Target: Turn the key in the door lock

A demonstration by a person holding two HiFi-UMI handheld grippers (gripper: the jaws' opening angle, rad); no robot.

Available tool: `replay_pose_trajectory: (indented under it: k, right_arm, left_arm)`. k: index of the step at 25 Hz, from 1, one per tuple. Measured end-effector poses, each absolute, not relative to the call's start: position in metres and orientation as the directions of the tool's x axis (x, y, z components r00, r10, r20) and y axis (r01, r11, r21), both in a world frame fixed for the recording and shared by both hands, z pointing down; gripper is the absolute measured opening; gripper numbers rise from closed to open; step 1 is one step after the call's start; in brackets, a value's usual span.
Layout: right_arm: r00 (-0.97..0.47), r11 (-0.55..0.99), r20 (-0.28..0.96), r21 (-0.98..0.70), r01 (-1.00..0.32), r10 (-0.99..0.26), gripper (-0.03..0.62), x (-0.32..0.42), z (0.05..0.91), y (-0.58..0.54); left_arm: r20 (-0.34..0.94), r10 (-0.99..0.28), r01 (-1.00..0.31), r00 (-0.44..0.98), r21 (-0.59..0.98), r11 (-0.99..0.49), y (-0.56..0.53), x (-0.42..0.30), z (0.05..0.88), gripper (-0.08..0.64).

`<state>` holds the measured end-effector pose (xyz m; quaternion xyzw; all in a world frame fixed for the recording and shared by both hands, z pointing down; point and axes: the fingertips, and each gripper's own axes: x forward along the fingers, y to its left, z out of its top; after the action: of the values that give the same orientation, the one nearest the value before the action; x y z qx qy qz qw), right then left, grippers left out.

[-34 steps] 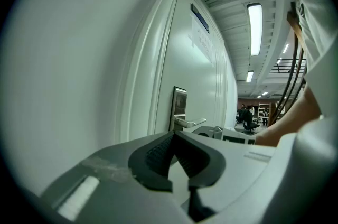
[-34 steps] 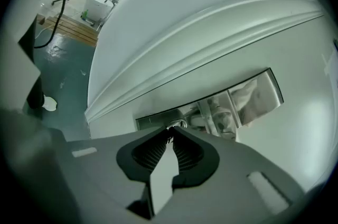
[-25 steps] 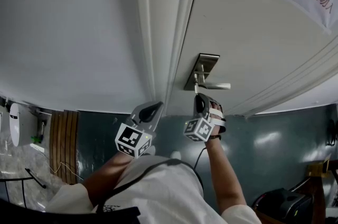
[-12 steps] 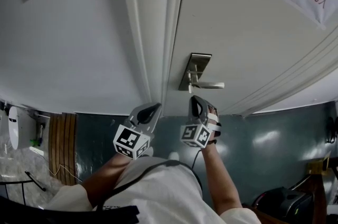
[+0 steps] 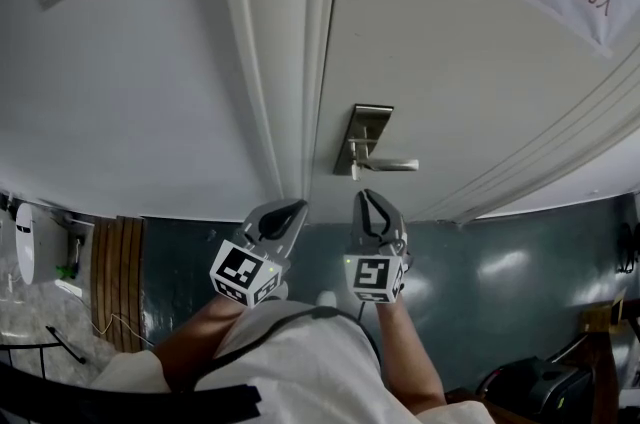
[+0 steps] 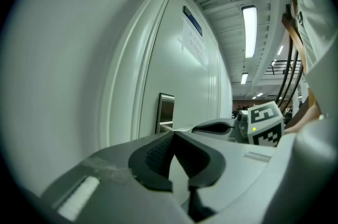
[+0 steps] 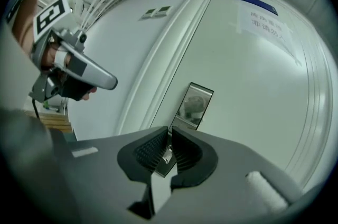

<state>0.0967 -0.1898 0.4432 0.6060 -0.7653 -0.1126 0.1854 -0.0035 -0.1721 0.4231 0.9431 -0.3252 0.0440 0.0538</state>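
Head view: the white door (image 5: 450,62) carries the door lock, an upright brushed-silver lock plate (image 5: 366,124) close to the door's left edge. A slim lever handle (image 5: 395,165) runs from the plate's lower part to the right. A small stub under the lever's root (image 5: 352,174) is too small to call the key. The right gripper (image 5: 372,197) sits just below the plate in the picture, its fingers meeting at the tips. The left gripper (image 5: 297,205) is beside it, below the door frame.

Left gripper view: its pads are pressed together at the tips with nothing between them. The lock plate (image 6: 166,112) stands beyond, seen edge-on as a narrow silver strip.

Right gripper view: the jaws have just been closing and are nearly together, leaving only a thin slit. The lock plate (image 7: 195,104) rises above the tips, tilted, with a mirror-like face. A small silvery piece (image 7: 166,154) shows in the slit, in line with the plate's lower end. It seems to belong to the door fitting rather than to be pinched.
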Motion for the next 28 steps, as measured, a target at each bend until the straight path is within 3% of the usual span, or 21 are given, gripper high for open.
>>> replay_pose_trajectory:
  k: [13, 28]
  right_arm:
    - [-0.277, 0.278, 0.066, 0.011, -0.961, -0.959, 0.010, 0.097, 0.405, -0.146]
    - [-0.285, 0.284, 0.055, -0.029, -0.959, -0.957, 0.008, 0.099, 0.401, -0.132]
  left_arm:
    - [0.056, -0.616, -0.618, 0.786, 0.077, -0.782, -0.160, -0.004, 0.396, 0.005]
    - [0.043, -0.646, -0.647, 0.762, 0.094, -0.757, -0.153, -0.013, 0.397, 0.005]
